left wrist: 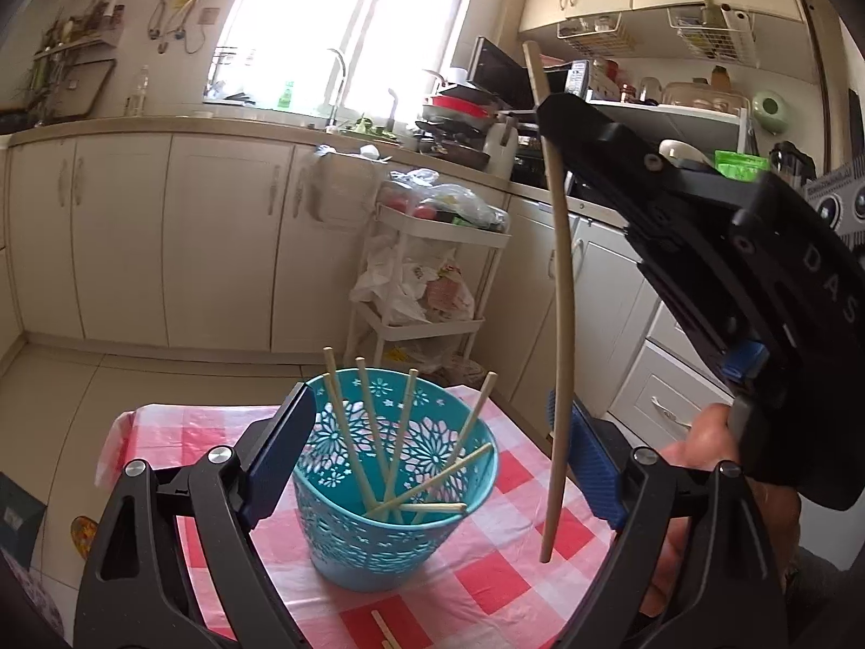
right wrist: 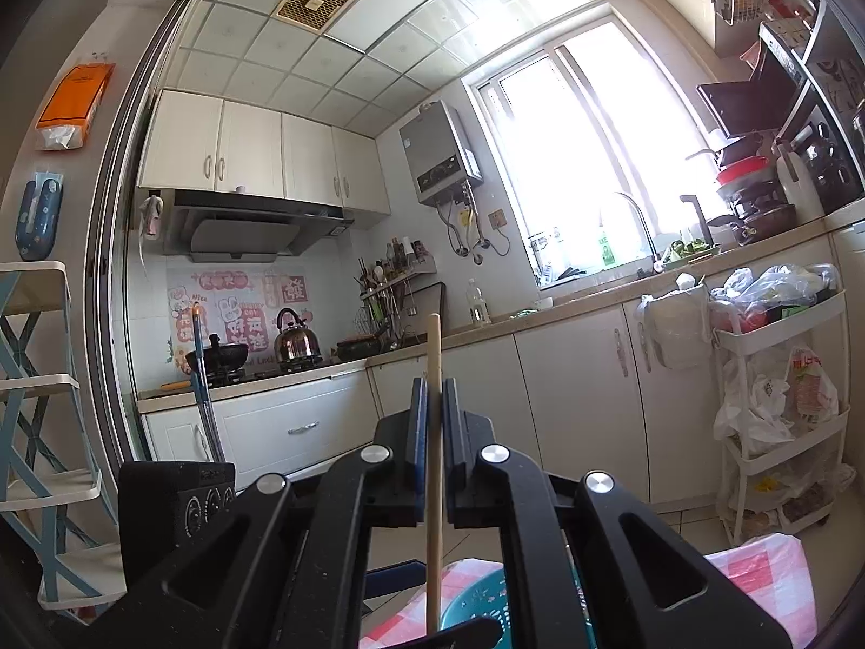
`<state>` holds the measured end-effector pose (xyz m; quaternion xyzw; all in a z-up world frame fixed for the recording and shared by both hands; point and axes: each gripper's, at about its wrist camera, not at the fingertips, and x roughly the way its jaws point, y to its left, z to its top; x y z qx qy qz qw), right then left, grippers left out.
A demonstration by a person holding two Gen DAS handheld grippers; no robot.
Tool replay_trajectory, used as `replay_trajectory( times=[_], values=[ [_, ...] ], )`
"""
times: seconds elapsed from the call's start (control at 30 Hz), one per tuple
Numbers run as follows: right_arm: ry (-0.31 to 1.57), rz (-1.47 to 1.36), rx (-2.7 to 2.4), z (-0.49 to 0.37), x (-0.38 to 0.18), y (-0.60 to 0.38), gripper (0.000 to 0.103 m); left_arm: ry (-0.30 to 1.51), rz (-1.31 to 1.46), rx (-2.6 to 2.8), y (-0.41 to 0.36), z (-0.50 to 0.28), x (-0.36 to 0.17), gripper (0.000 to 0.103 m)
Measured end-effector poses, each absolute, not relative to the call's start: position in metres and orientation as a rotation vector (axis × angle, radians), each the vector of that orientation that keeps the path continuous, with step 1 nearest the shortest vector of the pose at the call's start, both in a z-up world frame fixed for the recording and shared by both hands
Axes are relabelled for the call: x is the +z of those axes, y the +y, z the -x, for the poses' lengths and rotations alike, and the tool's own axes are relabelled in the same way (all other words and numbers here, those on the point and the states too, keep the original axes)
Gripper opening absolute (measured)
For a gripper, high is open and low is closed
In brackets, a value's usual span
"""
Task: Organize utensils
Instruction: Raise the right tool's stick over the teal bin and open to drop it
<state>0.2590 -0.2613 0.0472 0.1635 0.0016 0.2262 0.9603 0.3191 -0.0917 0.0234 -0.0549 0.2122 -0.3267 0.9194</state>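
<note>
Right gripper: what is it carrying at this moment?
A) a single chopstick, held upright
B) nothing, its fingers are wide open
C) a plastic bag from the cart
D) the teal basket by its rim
A: the right gripper has its fingers shut on one chopstick that hangs upright beside the teal basket, not yet inside it.

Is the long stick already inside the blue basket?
No, the chopstick hangs in the right gripper, its tip beside the basket, not in it.
</note>
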Motion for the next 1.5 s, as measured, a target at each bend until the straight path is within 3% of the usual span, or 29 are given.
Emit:
replay_trajectory(
  times=[0.8,1.5],
  values=[
    [0.016,-0.335,0.372,-0.288,0.025,-0.263,0.006,0.479,0.127,-0.605,-0.084,-0.337,0.002,0.084],
    [0.231,-0.273,0.288,-0.283,-0.06,-0.257,0.006,0.548,0.167,-0.487,-0.05,-0.323,-0.026,0.084]
  ],
)
